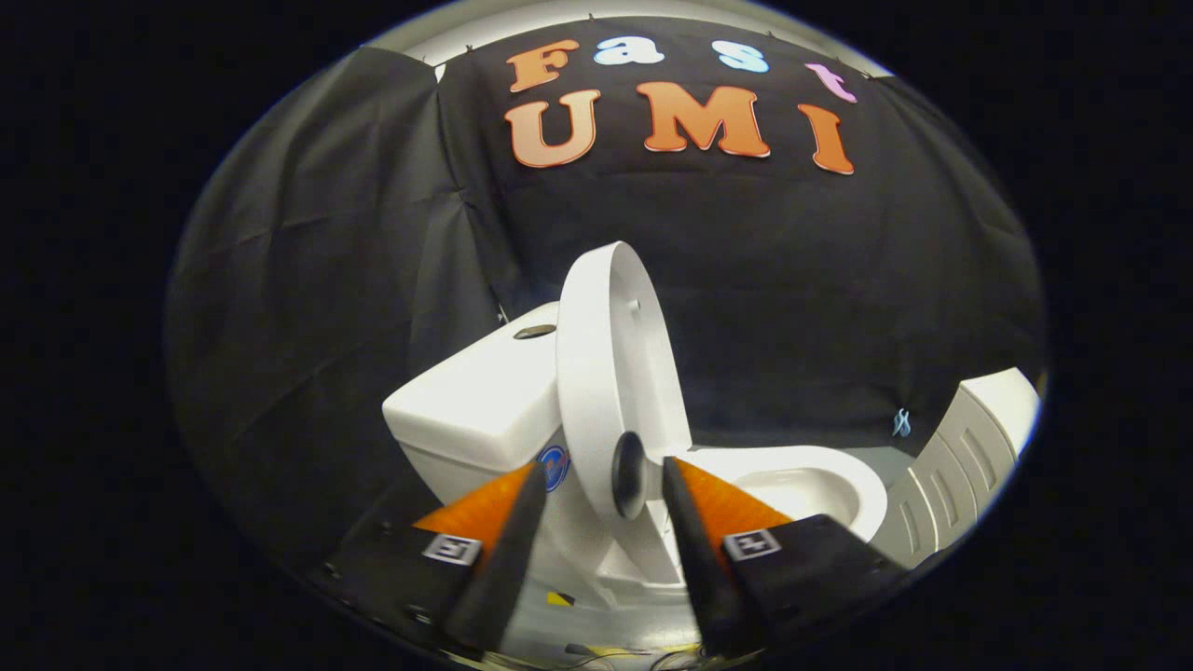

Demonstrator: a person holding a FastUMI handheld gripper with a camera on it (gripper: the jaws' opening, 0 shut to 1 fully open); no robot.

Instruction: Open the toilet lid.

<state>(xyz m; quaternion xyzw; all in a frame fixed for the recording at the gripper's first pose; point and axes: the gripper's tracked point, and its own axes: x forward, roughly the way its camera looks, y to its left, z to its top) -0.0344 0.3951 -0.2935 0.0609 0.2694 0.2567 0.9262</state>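
Note:
The white toilet lid point(606, 354) stands raised, nearly upright, and I see it almost edge-on. Its back rests toward the white tank point(466, 401). My gripper point(604, 466) straddles the lid's lower rim, one finger on each side. A dark round bumper point(629, 475) on the lid's underside sits just inside the right fingertip point(673, 471). A sliver of the tank's blue sticker point(553, 466) shows between the left fingertip point(536, 475) and the lid, so the jaws stand apart and look loose around the lid. The open seat and bowl point(820, 485) lie beyond the right finger.
A white ribbed plastic object point(969, 447) stands to the right of the bowl. Black cloth walls close in behind and to the left of the tank. Grey floor point(895, 457) shows behind the bowl, and some yellow tape and wires lie below the fingers.

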